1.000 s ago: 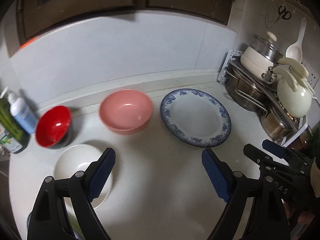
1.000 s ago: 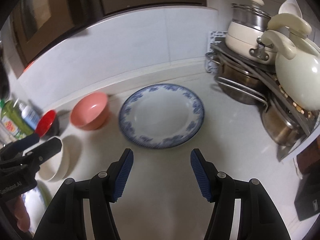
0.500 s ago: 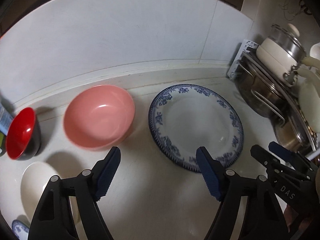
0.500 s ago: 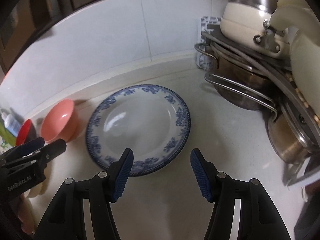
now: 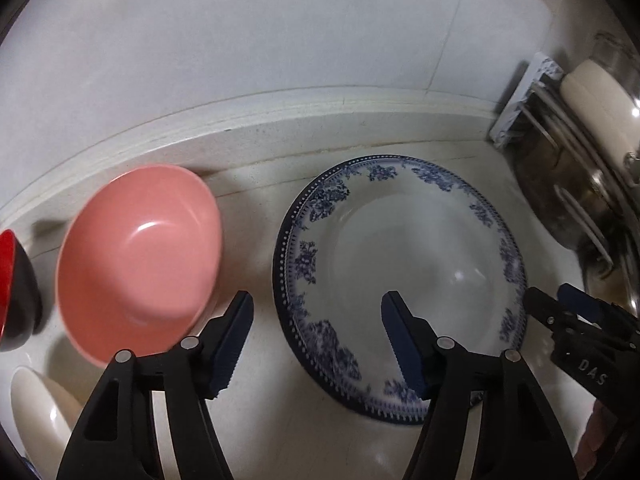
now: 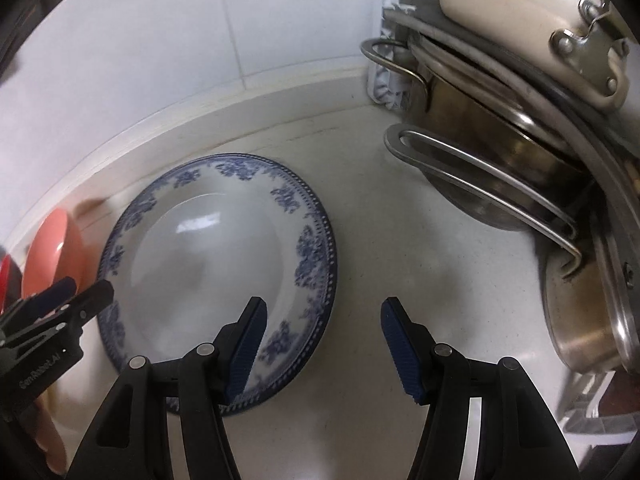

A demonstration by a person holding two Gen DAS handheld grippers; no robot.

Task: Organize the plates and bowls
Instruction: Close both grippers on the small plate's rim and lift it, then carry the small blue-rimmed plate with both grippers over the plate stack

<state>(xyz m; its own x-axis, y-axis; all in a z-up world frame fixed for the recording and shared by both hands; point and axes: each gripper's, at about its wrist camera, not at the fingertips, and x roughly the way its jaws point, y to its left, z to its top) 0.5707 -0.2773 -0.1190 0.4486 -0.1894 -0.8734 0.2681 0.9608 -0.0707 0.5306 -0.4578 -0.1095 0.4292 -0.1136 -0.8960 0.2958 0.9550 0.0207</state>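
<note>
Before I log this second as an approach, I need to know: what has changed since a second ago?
Both grippers have moved forward toward the blue-patterned plate. The left gripper now straddles its left rim, the right gripper its right rim. Both remain open; nothing has been gripped or let go. The plate, pink bowl, red bowl and white bowl lie where they were.

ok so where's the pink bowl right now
In the left wrist view the pink bowl sits left of the blue-patterned plate, near the back ledge, with the red bowl on its far side.
</note>
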